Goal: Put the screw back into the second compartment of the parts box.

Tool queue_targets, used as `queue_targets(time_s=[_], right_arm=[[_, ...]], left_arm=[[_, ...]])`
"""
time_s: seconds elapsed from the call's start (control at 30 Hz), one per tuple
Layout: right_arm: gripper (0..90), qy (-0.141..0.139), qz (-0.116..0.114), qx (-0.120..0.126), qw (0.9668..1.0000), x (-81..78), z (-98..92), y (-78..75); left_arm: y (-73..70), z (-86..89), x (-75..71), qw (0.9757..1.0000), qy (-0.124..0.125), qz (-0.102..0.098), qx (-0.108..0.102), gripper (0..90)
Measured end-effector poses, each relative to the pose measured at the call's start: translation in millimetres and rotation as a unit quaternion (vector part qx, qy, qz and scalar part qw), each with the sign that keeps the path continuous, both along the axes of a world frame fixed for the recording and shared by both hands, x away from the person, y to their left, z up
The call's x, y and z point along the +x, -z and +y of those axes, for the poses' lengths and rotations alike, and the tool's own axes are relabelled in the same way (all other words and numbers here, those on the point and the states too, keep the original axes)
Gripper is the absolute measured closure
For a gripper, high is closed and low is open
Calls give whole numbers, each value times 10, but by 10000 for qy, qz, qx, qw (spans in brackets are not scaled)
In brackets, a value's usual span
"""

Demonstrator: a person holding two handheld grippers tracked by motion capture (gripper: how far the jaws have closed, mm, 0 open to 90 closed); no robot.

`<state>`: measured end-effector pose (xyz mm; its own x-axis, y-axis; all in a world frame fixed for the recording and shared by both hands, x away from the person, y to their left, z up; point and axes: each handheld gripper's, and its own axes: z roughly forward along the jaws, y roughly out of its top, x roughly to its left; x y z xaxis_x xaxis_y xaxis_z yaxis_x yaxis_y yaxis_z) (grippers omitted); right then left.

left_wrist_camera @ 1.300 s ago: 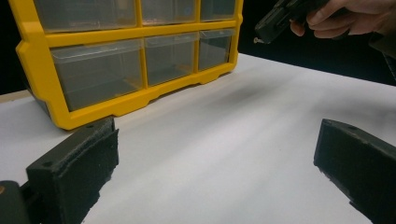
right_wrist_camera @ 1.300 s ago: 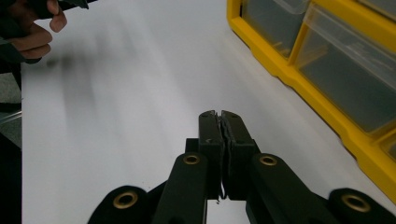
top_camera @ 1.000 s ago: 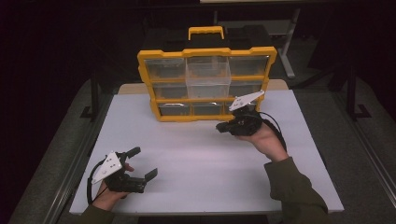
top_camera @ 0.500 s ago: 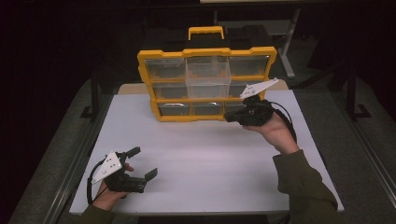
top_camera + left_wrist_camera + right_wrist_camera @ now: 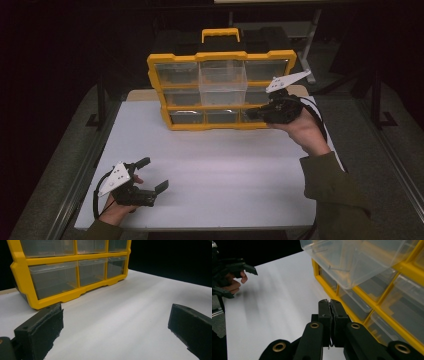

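- Here, a yellow organizer case (image 5: 220,90) stands upright at the far side of the white counter (image 5: 215,170), its carry handle (image 5: 220,34) on top and its clear drawers facing the person.
- The right gripper (image 5: 255,114) is held off the counter at the case's lower right corner, just in front of the bottom row of drawers; whether it touches the case cannot be told.
- In the right gripper view the two black jaws are pressed flat together, with nothing between them.
- One clear drawer (image 5: 223,82) in the middle column juts forward from the case's front; in the right gripper view this drawer (image 5: 352,260) hangs above and beyond the closed jaws, and thin screws or nails lie inside it.
- The left gripper (image 5: 152,177) rests low at the near left corner of the counter, well apart from the case.
- Its jaws are spread wide and hold nothing; in the left gripper view the bare counter lies between the two black pads (image 5: 47,325), with the case's lower corner (image 5: 32,297) just beyond.
- A green sleeve (image 5: 335,195) covers the right forearm, which comes in from the near right edge.
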<state>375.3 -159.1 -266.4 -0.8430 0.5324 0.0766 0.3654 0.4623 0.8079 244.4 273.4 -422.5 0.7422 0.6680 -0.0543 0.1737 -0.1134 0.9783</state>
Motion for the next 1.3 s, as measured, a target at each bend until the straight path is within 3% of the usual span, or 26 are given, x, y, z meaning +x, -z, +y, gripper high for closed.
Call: queue_targets(time_s=[0.4,0.57,0.87,1.3], right_arm=[[873,53,-195,-20,9998,14,-55,-280],[873,90,-268,-11,9996,17,-79,-407],[873,156,-441,-1,9989,38,-120,-624],[873,163,-696,138,9973,112,-41,-959]], left_arm=[[4,0,10,10000,35,-47,43,0],[10,-15,4,10000,12,18,-55,0],[10,-16,8,10000,22,35,-37,0],[11,-11,9,10000,27,49,-33,0]])
